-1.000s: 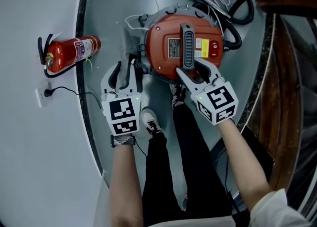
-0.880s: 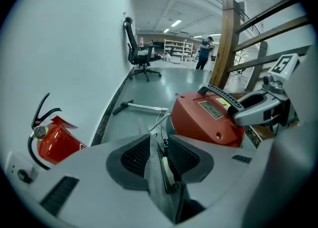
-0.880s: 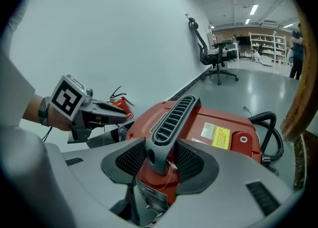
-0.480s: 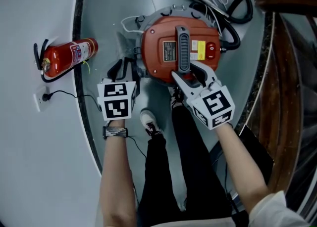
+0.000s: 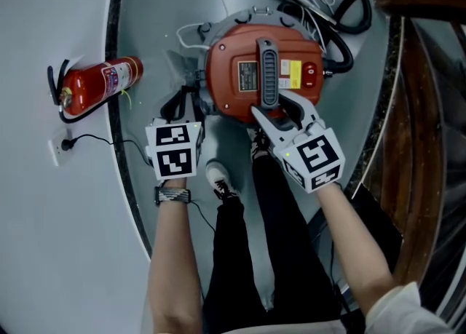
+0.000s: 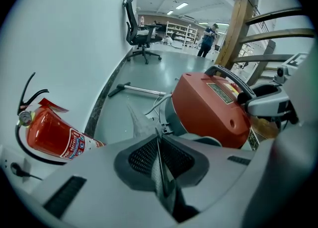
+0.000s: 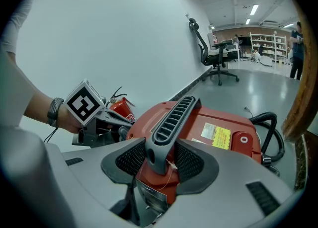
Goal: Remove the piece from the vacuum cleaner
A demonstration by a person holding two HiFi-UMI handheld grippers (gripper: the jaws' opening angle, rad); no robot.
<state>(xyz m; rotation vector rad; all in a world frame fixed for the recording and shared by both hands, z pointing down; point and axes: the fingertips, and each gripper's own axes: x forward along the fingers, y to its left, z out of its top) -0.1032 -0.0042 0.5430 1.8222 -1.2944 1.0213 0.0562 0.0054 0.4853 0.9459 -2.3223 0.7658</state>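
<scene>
Floor: grey floor [image 5: 145, 34] along a white wall [image 5: 44, 267]; a fire extinguisher [image 5: 102, 81] lies well off your left gripper's outer side.
Vacuum cleaner: the red-lidded vacuum cleaner [image 5: 244, 70] sits directly ahead of both grippers.
Right gripper: your right gripper [image 7: 160, 147] is clamped on the near end of the grey handle [image 7: 174, 113].
Left gripper: your left gripper [image 6: 158, 140] is nipped onto a thin dark piece [image 6: 161, 172] at the canister's side. The pads almost meet, and the jaws have just been closing.
Step (my reading): freeing that piece.
Method: keep the right clamp still as your anchor. Draw the piece back along the jaw line without twisting, because the bite looks narrow and could slip.
Change from a second ago: the left gripper was wide open and higher; it is now lower, steeper and closed. The right gripper is unchanged.
</scene>
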